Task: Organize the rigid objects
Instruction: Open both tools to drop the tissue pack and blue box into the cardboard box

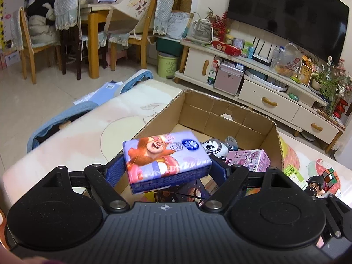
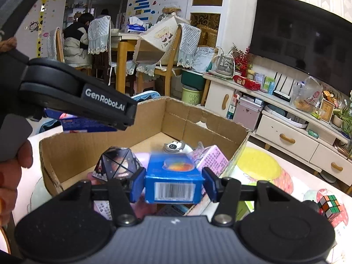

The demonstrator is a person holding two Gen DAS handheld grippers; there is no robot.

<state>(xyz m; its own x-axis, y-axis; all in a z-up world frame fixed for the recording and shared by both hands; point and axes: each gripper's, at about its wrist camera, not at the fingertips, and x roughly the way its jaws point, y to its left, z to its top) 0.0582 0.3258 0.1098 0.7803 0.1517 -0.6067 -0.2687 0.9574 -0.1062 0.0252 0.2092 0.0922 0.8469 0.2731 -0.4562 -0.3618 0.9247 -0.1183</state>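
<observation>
Glossy tissue pack (image 1: 167,160); rectangular blue carton (image 2: 173,179).

We're in a family living room: big television (image 1: 286,15) upper right over a cluttered TV cabinet (image 1: 259,83), dining table (image 1: 96,11) and wooden chairs (image 1: 26,44) upper left.

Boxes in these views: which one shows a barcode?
The blue box, held by the right gripper. The pink box in the cardboard box shows none.
</observation>
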